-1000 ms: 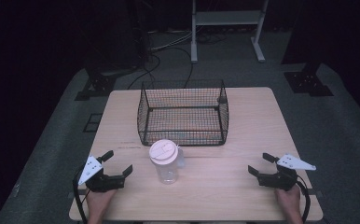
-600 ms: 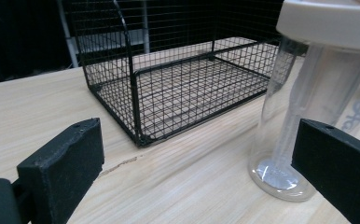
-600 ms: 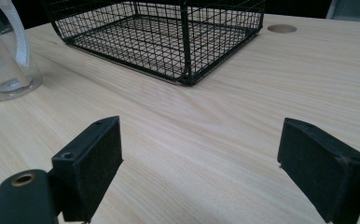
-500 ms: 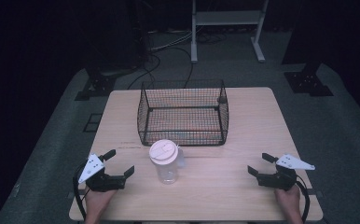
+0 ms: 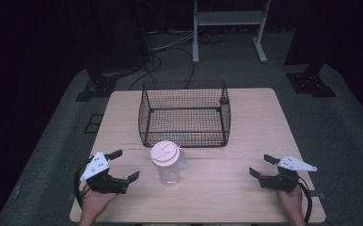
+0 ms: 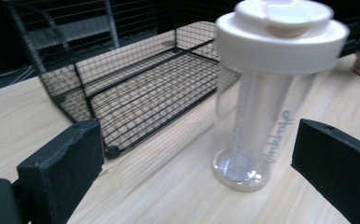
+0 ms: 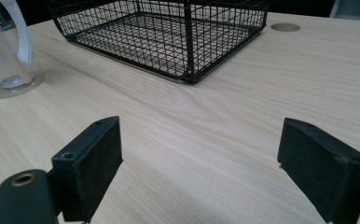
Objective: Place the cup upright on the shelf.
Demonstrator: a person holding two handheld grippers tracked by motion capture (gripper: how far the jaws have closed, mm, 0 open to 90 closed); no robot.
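I see the clear tumbler [image 5: 169,165] with its white lid upright on the desk [image 5: 245,122], just before the wire basket [image 5: 185,113]. My left gripper [image 5: 123,165] and right gripper [image 5: 260,165] have fingers spread wide, holding nothing.

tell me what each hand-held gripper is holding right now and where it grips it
Nothing is held. The left hand-held gripper and the right hand-held gripper are both open, apart from the clear bottle.
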